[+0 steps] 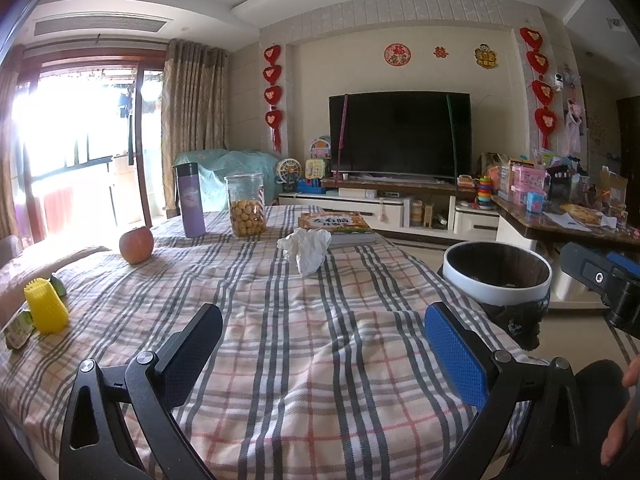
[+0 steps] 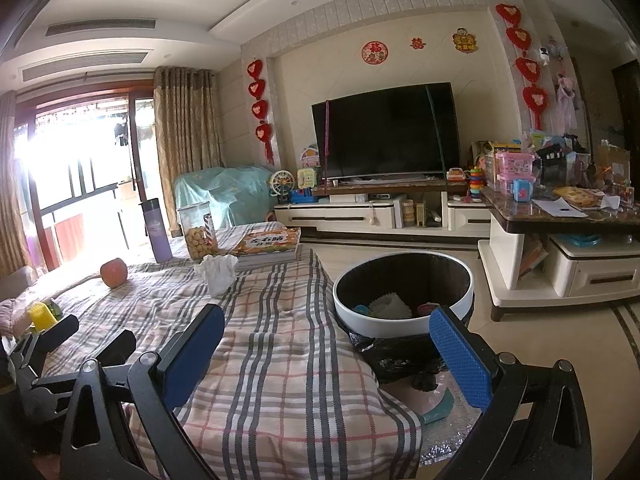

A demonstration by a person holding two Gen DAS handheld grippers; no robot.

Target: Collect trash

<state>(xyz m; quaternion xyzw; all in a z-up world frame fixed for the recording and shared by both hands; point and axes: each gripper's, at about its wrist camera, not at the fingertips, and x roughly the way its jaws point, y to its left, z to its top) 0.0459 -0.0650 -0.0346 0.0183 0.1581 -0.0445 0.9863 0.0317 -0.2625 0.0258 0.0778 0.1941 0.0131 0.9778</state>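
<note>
Biggest thing is the table (image 1: pixel 304 360) w/ its plaid cloth (image 2: pixel 272 360): the cloth hangs loose over the right edge, and a gripper dragging across it could bunch or pull it, likely shifting everything on top. Next, the trash bin (image 2: pixel 404 296) stands on the floor just beside that right edge, rim below tabletop level, already holding some scraps; its black liner (image 2: pixel 396 356) bulges out underneath, so a low approach could snag it or nudge the bin. Open floor lies beyond the bin toward the TV stand (image 2: pixel 360 212), so there's room on that side. Mid-table is bare and gives a clear lane to the crumpled tissue (image 1: pixel 306 254), which sits touching or just against the book (image 1: pixel 336 224) at the far end; a sloppy pinch prob. catches the book cover too. Cookie jar (image 1: pixel 246 206) and purple bottle (image 1: pixel 190 200) stand upright near it to the left, tall and tippable if an arm swings wide. Apple (image 1: pixel 137 244) could roll. At the left edge, yellow mesh sleeve (image 1: pixel 45 308) and small wrappers (image 1: pixel 18 330) lie close to the drop-off, easy to knock off. Left gripper (image 1: pixel 324 334) is spread wide, nothing in it; right gripper (image 2: pixel 326 334) likewise wide apart and empty, low over the near right corner.
</note>
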